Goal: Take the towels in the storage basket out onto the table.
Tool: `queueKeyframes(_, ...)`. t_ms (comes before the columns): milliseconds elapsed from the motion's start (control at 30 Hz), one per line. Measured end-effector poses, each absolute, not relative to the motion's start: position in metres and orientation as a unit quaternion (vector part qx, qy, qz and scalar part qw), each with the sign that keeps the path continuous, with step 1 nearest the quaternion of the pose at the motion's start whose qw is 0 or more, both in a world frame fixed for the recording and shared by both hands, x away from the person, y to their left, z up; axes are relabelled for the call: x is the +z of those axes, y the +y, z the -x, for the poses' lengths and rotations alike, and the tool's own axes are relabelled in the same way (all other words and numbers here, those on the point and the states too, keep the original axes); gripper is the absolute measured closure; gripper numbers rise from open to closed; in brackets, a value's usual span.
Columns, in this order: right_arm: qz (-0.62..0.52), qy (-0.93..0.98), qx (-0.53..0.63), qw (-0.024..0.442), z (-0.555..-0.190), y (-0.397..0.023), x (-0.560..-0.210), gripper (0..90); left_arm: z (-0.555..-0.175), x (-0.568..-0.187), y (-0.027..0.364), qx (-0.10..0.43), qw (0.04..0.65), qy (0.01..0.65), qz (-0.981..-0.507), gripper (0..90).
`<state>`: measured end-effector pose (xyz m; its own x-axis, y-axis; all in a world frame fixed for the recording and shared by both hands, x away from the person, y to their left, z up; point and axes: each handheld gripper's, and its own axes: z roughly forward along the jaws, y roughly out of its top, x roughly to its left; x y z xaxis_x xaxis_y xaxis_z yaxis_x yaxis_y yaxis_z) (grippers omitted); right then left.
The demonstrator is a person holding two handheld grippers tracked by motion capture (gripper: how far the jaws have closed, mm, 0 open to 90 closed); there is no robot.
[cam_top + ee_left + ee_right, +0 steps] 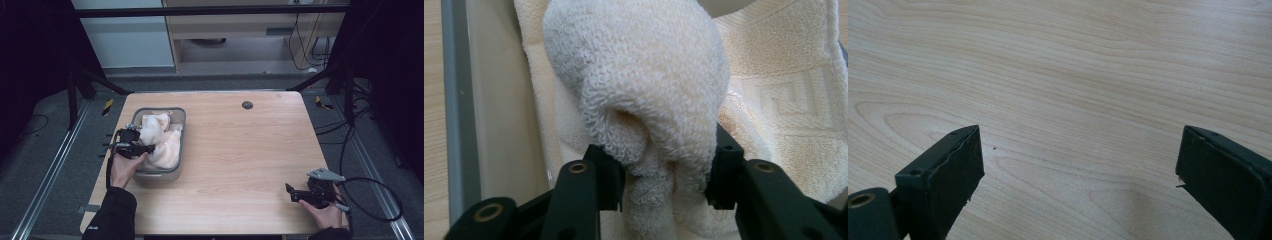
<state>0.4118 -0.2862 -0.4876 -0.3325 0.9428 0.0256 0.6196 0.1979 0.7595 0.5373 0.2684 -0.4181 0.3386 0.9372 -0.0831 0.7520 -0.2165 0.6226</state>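
Towel fold hiding tray floor, second towel cropped at frame edge

Wooden table, grey floor, wooden cabinet

Bare tabletop beside bin

Left gripper: black body, black cable trailing along forearm. Right gripper: black, grey three-cornered plate on top, black cable looping off. Jaws black, flat pads, brass-coloured rivets at pivots. Dark long sleeves; small pale marking on left cuff, perhaps logo.
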Motion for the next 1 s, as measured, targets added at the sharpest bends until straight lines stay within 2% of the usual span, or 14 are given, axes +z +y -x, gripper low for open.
queueKeyframes(300, -0.529, 0.739, 0.347, 0.231, -0.412, -0.286, -0.487, 5.1, -0.525, -0.407, 0.272, 0.172, 0.313, 0.542, -0.761, 65.6)
queueKeyframes(1000, -0.53, 0.739, 0.346, 0.232, -0.412, -0.286, -0.487, 5.1, -0.501, -0.364, 0.286, 0.199, 0.358, 0.525, -0.746, 68.3)
